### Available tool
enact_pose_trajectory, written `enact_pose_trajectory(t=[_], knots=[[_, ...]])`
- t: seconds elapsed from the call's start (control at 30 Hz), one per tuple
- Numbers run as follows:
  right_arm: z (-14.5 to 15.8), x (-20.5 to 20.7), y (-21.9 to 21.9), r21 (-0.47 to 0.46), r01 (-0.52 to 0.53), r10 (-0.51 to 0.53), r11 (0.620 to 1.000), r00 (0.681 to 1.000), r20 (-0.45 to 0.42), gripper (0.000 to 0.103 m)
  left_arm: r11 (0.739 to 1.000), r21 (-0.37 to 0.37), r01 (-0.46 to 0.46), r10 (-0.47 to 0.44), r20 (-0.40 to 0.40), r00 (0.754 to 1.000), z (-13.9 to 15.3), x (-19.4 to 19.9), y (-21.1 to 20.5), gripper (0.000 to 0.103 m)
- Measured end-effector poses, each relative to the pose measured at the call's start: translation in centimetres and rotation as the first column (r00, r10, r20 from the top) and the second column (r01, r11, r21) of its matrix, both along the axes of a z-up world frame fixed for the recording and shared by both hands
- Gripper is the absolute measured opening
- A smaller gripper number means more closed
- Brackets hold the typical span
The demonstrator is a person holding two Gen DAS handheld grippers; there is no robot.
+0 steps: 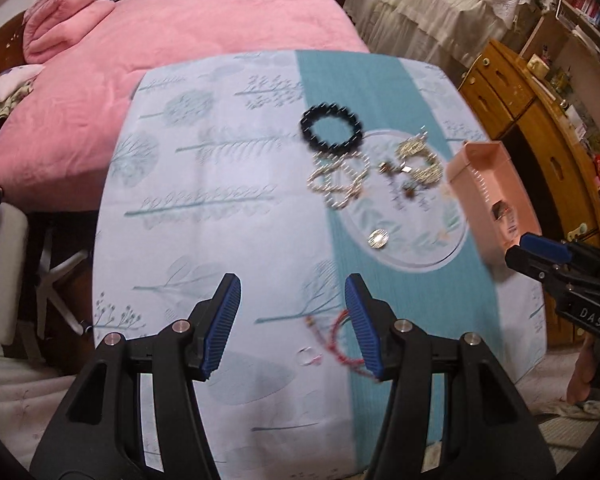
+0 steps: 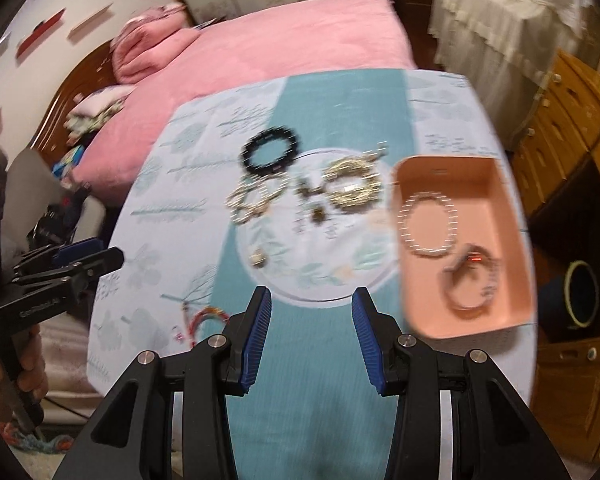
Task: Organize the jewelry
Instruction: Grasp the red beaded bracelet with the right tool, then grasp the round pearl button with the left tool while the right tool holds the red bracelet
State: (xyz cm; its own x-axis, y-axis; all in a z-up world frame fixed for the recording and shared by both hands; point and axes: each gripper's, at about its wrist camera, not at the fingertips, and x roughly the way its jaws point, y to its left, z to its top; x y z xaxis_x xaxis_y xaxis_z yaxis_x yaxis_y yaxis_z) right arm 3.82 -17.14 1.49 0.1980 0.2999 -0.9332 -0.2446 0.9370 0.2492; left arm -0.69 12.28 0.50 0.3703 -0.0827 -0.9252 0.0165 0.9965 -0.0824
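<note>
Jewelry lies on a cloth-covered table (image 1: 204, 208): a black bead bracelet (image 1: 331, 129) (image 2: 271, 149), a pearl strand (image 1: 340, 180) (image 2: 256, 200), a gold chain (image 1: 418, 160) (image 2: 352, 184), a small round piece (image 1: 378, 239) (image 2: 257, 258) and a red cord bracelet (image 1: 340, 344) (image 2: 204, 316). A pink tray (image 2: 496, 184) (image 1: 482, 176) at the right holds a pearl bracelet (image 2: 428, 224) and a pinkish bracelet (image 2: 472, 280). My left gripper (image 1: 292, 320) is open and empty above the red cord. My right gripper (image 2: 311, 336) is open and empty near the table's front, left of the tray.
A pink bed (image 1: 188, 48) lies behind the table. A wooden dresser (image 1: 540, 128) stands at the right, a draped table (image 2: 512, 20) behind it. A white chair (image 1: 8, 272) stands left. The views are motion-blurred.
</note>
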Motion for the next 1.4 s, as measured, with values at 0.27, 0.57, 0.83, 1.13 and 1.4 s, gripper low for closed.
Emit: enact_pose_trajectory(t=[0.27, 0.57, 0.83, 1.13, 1.4], knots=[[-4.4, -1.8, 6.3, -0.003, -0.154, 0.153, 0.988, 0.985, -0.075, 0.042, 1.000, -0.003, 0.005, -0.005, -0.075, 0.997, -4.7, -1.9, 1.4, 0.051], [-9.7, -3.2, 10.7, -0.053, -0.273, 0.265, 0.960, 0.955, -0.130, 0.042, 1.000, -0.001, 0.030, -0.030, -0.114, 0.993, -7.4, -2.7, 2.2, 0.051], [-11.4, -3.9, 12.7, -0.126, -0.313, 0.303, 0.941, 0.948, -0.091, 0.028, 0.999, 0.011, 0.052, -0.050, -0.109, 0.993, -7.8, -2.5, 2.9, 0.051], [-11.5, -3.1, 11.0, -0.140, -0.223, 0.215, 0.965, 0.974, -0.067, 0.012, 0.992, 0.006, 0.127, -0.126, -0.107, 0.986, -7.9, -0.9, 1.2, 0.051], [-11.8, -1.7, 4.8, -0.158, -0.024, 0.012, 0.987, 0.997, -0.078, 0.012, 0.976, -0.032, 0.216, -0.218, -0.099, 0.971, -8.1, 2.2, -3.3, 0.051]])
